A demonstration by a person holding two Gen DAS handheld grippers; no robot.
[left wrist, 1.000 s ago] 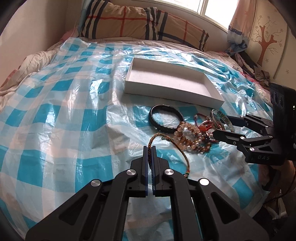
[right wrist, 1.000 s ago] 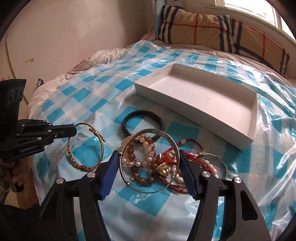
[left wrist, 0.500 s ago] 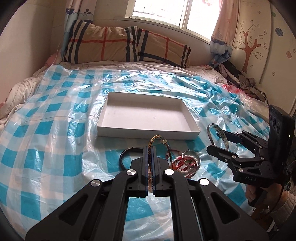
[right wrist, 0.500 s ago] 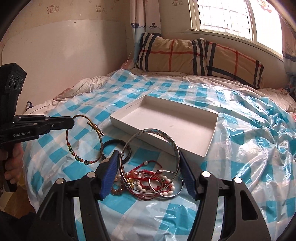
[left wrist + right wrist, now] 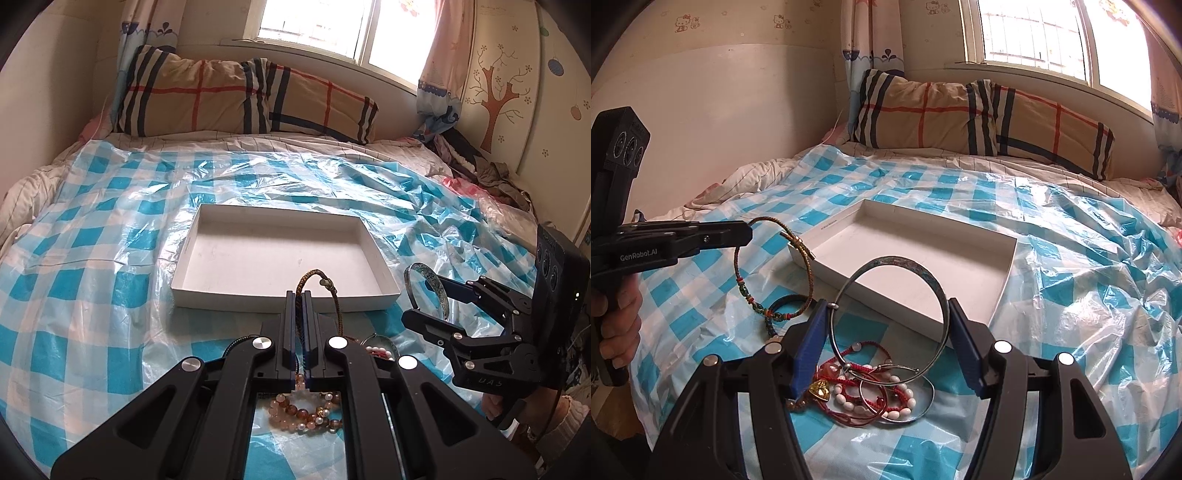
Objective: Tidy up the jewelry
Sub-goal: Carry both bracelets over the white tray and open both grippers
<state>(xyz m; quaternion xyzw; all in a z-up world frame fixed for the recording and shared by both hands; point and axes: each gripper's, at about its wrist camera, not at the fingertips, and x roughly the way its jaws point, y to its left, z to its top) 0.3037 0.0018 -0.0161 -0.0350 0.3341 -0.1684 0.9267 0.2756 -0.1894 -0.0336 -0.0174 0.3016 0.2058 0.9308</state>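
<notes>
Left hand-held gripper (image 5: 299,295) clamps braided bracelet (image 5: 768,280), raised | right hand-held gripper (image 5: 886,328) clamps bangle (image 5: 890,306), tilted down

Bed (image 5: 44,184) under checked plastic sheet (image 5: 92,258) (crinkled) bears white tray (image 5: 384,275).

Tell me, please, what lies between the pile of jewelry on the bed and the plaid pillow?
The empty white box sits there on the checkered plastic sheet, beyond the jewelry pile and before the plaid pillow; the right wrist view shows it best.
</notes>
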